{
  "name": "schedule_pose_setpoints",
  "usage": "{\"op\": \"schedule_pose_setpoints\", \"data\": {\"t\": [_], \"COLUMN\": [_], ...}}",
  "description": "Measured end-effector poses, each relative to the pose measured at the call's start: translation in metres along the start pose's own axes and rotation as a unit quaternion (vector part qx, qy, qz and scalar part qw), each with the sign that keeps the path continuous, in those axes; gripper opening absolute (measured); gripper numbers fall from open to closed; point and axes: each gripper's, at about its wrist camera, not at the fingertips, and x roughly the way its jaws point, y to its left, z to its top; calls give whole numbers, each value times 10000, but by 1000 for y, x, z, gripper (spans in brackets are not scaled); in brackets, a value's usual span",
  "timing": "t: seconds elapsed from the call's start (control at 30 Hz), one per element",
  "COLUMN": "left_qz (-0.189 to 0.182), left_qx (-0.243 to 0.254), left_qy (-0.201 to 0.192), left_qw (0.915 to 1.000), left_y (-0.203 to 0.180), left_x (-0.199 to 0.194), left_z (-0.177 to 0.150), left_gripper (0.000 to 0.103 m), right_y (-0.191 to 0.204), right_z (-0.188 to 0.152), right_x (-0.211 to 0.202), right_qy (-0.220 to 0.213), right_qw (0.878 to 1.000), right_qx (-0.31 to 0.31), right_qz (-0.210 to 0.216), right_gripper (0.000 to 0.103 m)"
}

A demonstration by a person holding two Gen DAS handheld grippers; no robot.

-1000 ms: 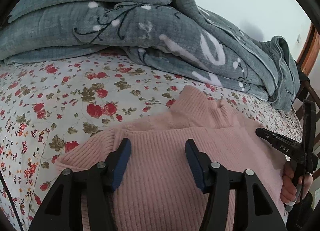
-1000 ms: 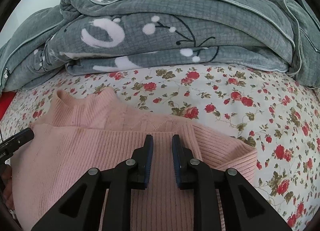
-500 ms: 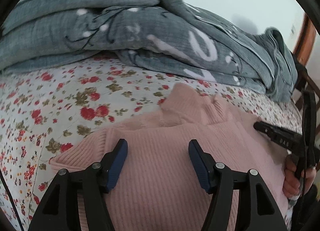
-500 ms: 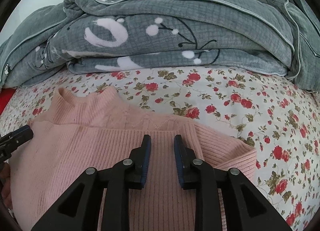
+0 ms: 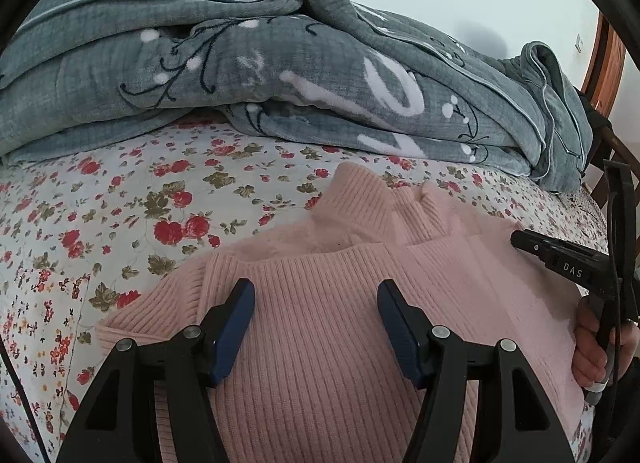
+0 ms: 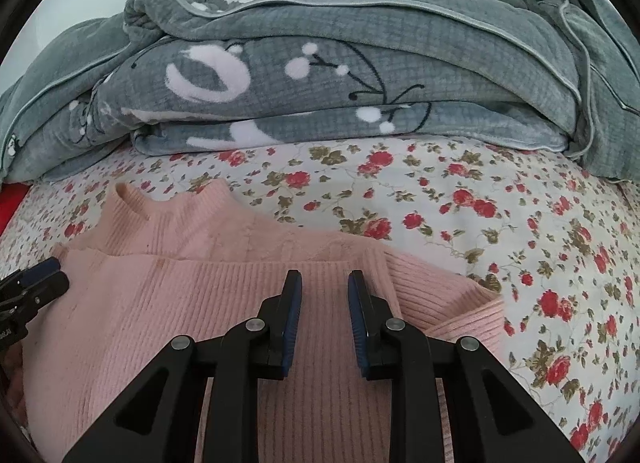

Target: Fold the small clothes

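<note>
A pink sweater (image 5: 320, 323) is lying on the flowered sheet (image 5: 120, 203), filling the lower middle of both views. The left gripper (image 5: 316, 303) is hovering spread wide above it; the right gripper (image 6: 324, 303) is standing narrowly parted, pinching nothing. Only the left view is showing a hand (image 5: 596, 351) at the right edge.

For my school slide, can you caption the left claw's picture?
Open left claw hovers over a pink sweater on a flowery bedsheet, gray blanket behind.
</note>
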Motion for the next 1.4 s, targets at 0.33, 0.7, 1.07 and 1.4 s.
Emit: {"op": "schedule_pose_setpoints", "data": {"t": [0.33, 0.7, 1.07, 1.4], "left_qz": [161, -31, -527, -805], "left_qx": [-560, -633, -621, -867], "left_qy": [-152, -226, -543, -699], "left_qw": [9982, 9977, 9952, 9905], "left_y": [23, 25, 24, 30], "left_x": [-4, -9, -24, -34], "left_z": [3, 5, 6, 6], "left_gripper": [60, 60, 65, 66], "right_y": [-10, -16, -48, -64], "right_z": [2, 4, -11, -58], "right_x": [3, -2, -61, -48], "right_qy": [110, 115, 204, 270], "right_qw": [9995, 9987, 9948, 9907], "right_qx": [241, 472, 808, 1015], "right_qz": [-150, 136, 581, 862], "right_gripper": [24, 38, 65, 68]}}
